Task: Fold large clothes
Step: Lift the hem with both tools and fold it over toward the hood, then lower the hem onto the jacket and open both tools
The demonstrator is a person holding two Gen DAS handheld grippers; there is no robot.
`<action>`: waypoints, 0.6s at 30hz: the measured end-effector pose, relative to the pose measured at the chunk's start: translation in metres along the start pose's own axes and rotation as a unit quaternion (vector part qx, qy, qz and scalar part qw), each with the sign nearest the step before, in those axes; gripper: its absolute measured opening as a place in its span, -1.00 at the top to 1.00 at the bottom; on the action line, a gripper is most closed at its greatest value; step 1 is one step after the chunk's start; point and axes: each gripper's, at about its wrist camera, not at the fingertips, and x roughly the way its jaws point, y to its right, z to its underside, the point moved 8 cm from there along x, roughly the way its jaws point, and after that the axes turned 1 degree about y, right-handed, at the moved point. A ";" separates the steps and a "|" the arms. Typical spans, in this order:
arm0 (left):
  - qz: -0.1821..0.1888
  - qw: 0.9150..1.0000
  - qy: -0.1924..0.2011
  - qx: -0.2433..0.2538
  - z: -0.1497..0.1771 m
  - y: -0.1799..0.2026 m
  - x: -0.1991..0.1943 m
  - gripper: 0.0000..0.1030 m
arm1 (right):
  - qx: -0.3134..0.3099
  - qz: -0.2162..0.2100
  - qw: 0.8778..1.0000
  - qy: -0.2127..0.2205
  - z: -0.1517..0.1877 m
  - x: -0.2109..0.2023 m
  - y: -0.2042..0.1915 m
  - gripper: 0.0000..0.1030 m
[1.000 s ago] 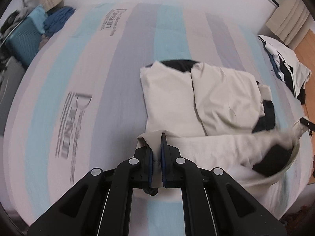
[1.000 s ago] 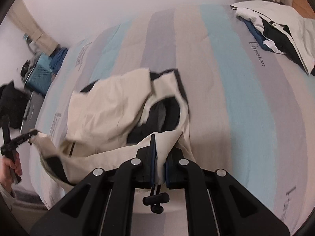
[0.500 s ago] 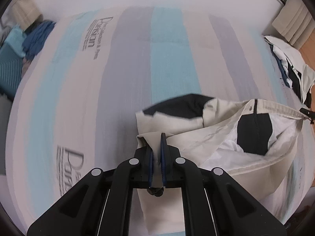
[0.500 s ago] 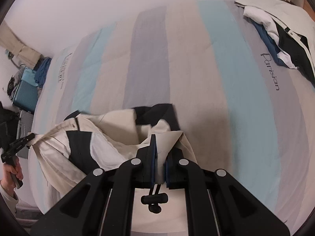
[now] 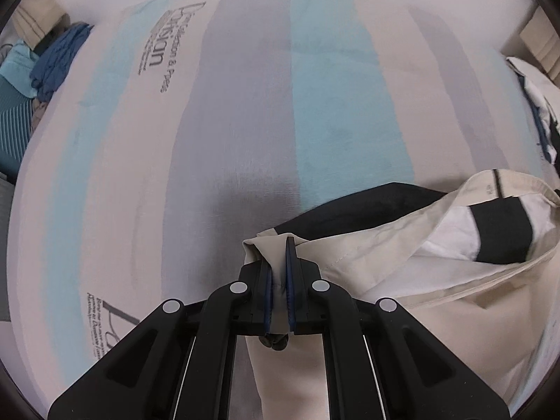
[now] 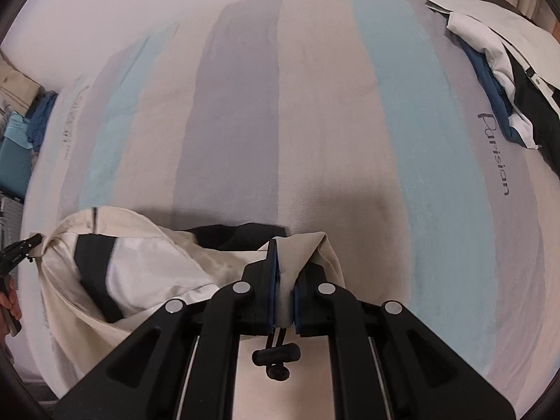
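Jacket (image 5: 378,273), clamped at its hem by both the left gripper (image 5: 279,269) and the right gripper (image 6: 284,273), has been carried farward over itself; the fold is judged nearly laid.

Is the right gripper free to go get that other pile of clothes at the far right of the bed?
Probably not yet: the right gripper is shut on the cream garment; the pile lies apart across bare bedspread.

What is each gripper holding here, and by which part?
Both hold one cream and black fabric garment. The left gripper is shut on a bunched cream edge at one end; the right gripper is shut on a bunched cream edge at the other.
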 end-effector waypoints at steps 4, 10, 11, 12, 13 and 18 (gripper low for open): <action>-0.002 1.000 -0.006 -0.004 -0.003 -0.001 0.019 0.90 | 0.001 0.006 1.000 -0.007 0.003 0.020 0.005 0.87; -0.013 1.000 0.015 0.012 -0.007 0.006 0.017 0.80 | -0.005 0.023 1.000 -0.002 0.004 0.028 0.001 0.74; -0.004 1.000 0.023 0.016 -0.007 0.009 0.013 0.57 | -0.008 0.021 1.000 0.006 0.004 0.025 -0.001 0.71; 0.005 0.999 0.028 0.019 -0.006 0.012 0.010 0.30 | -0.010 0.024 1.000 0.011 0.004 0.023 -0.002 0.68; 0.010 0.999 0.036 0.022 -0.006 0.015 0.005 0.22 | -0.016 0.025 0.999 0.018 0.004 0.020 -0.003 0.59; 0.023 0.997 0.079 0.010 -0.009 0.023 -0.020 -0.52 | -0.020 0.004 0.999 0.044 0.001 0.005 -0.013 0.09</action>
